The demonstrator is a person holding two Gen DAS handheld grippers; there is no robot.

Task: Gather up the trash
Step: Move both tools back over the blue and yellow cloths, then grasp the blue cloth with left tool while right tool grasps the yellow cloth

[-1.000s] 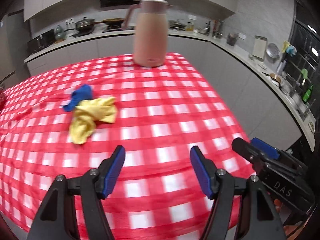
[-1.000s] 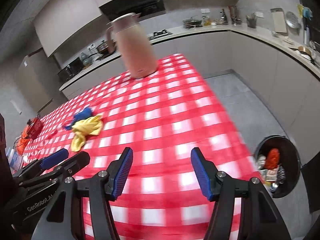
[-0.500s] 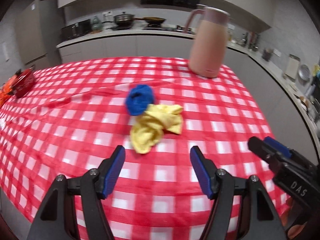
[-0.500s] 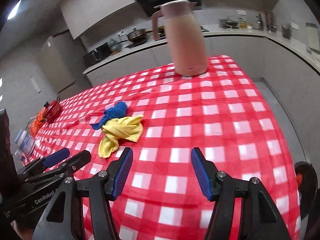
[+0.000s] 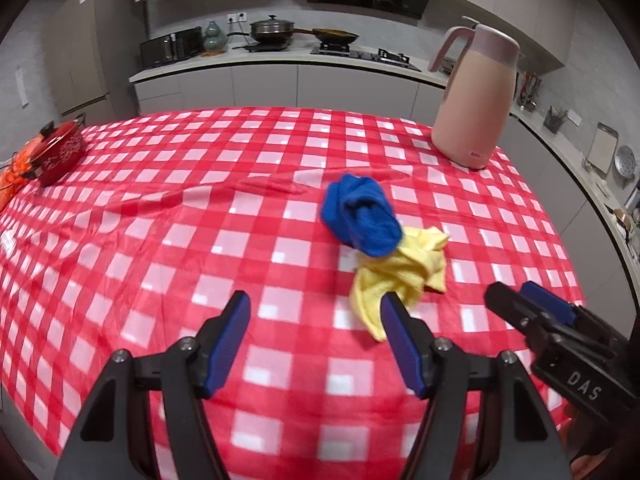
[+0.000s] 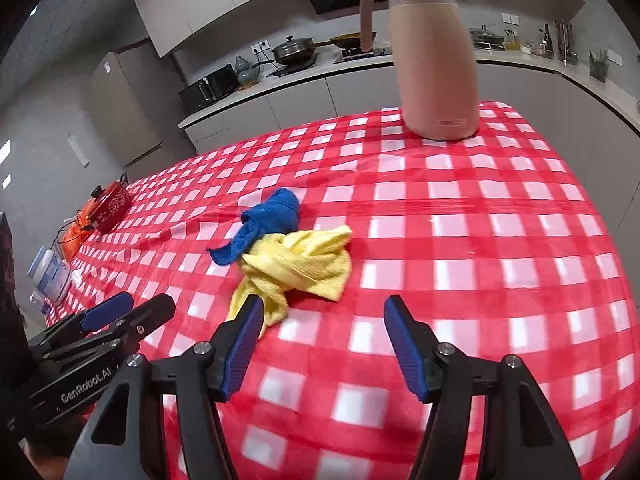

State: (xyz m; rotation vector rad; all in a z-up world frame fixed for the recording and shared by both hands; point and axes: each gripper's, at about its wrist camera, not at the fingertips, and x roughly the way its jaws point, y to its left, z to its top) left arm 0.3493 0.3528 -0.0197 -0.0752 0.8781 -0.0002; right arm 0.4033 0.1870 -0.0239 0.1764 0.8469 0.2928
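Observation:
A crumpled yellow cloth (image 5: 404, 276) (image 6: 298, 266) lies on the red checked tablecloth (image 5: 200, 220) (image 6: 480, 240), touching a bunched blue cloth (image 5: 362, 214) (image 6: 268, 218) just behind it. My left gripper (image 5: 316, 312) is open and empty, low over the table, with the yellow cloth's near tip beside its right finger. My right gripper (image 6: 324, 316) is open and empty, its left finger in front of the yellow cloth's near tip. Each gripper shows in the other's view, the right one (image 5: 532, 312) and the left one (image 6: 128, 312).
A tall pink jug (image 5: 476, 100) (image 6: 434, 52) stands at the table's far right. A red pot (image 5: 60, 152) (image 6: 112, 204) sits at the far left edge, with a plastic jar (image 6: 50, 276) nearer. Kitchen counters run behind and along the right.
Both grippers have swung left and moved closer to the cloths, which now sit larger and nearer in view. The floor bin seen earlier at the right has left the right wrist view. Both stayed open.

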